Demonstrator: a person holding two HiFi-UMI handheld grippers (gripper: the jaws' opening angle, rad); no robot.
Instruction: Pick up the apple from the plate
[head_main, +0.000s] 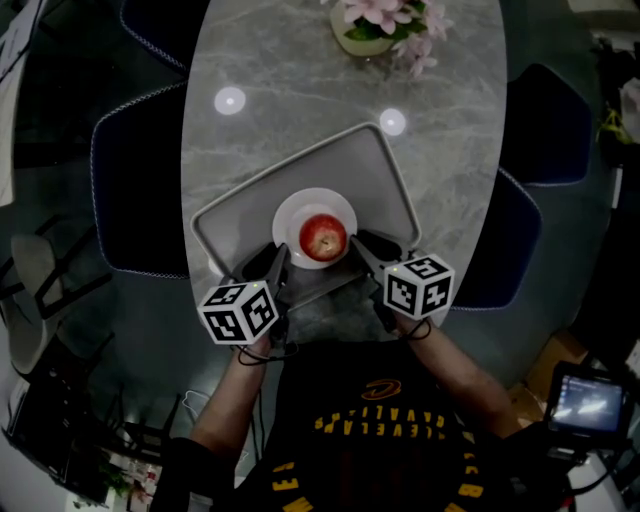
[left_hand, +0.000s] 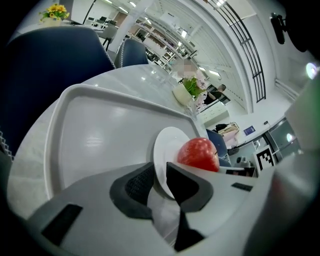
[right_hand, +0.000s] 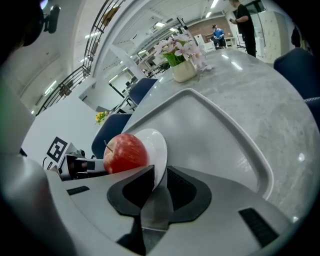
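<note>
Red apple (head_main: 323, 238) is sitting ctr frame on the white plate (head_main: 292, 212), inside a grey tray (head_main: 385, 175). L gripper (head_main: 277, 264) & R gripper (head_main: 366, 246) are each clamping the plate's rim, lower left and lower right. Apple's going ungrasped: next move is prob. calling for one jaw pair releasing, then closing round it.

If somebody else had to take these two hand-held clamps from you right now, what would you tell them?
Left gripper: fingers closed on the near-left rim of the white plate.
Right gripper: fingers closed on the plate's near-right rim.
Apple: in the middle of the plate, touched by neither gripper. The plate is over the grey tray on the marble table; I can't tell if it is lifted.
Done: plate gripped from both sides.
Left: the apple itself is not yet picked up. One gripper would probably have to release the rim to take it.
</note>
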